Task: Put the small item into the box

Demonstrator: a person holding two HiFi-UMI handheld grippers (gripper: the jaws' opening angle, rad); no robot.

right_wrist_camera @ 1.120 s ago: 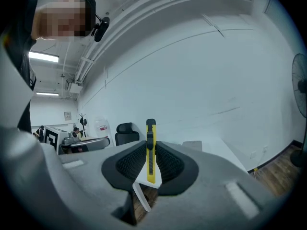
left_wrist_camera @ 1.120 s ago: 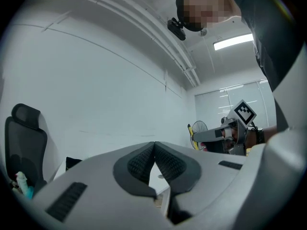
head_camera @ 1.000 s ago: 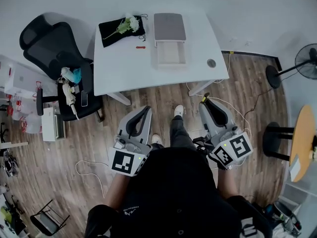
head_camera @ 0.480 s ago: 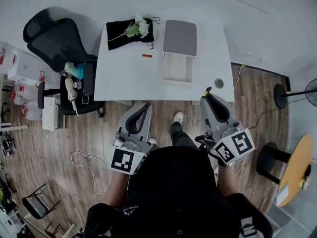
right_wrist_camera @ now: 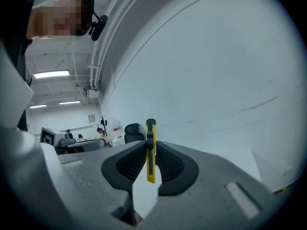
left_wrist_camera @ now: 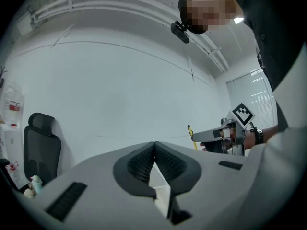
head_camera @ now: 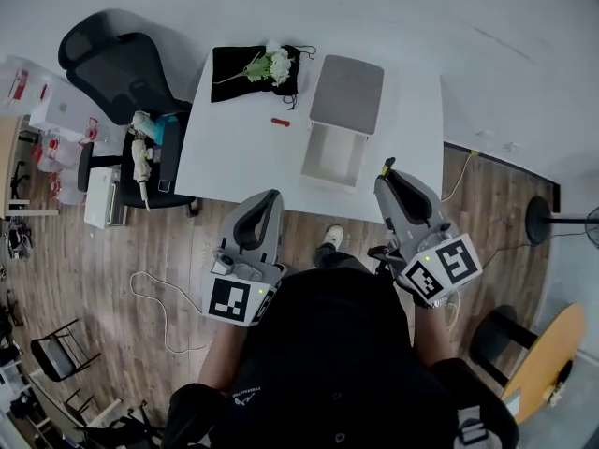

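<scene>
In the head view a white table (head_camera: 234, 157) carries an open white box (head_camera: 306, 153) with its grey lid (head_camera: 347, 94) just behind it. A small red item (head_camera: 280, 121) lies on the table left of the box. Both grippers are held near the table's front edge. My left gripper (head_camera: 270, 195) (left_wrist_camera: 154, 145) is shut with nothing between its jaws. My right gripper (head_camera: 385, 172) (right_wrist_camera: 150, 145) is shut on a yellow utility knife (right_wrist_camera: 150, 150), which sticks up past the fingertips (head_camera: 387, 165). The left gripper view also catches the right gripper (left_wrist_camera: 213, 136) and the knife (left_wrist_camera: 189, 130).
A black cloth with white flowers (head_camera: 257, 67) lies at the table's far left corner. A black office chair (head_camera: 110, 64) and a second chair loaded with items (head_camera: 142, 157) stand left of the table. A white cable (head_camera: 150, 297) lies on the wooden floor.
The table has come closer to the grippers in the head view, so the person has moved toward it. Both grippers keep their pose, the right still holding the knife.
</scene>
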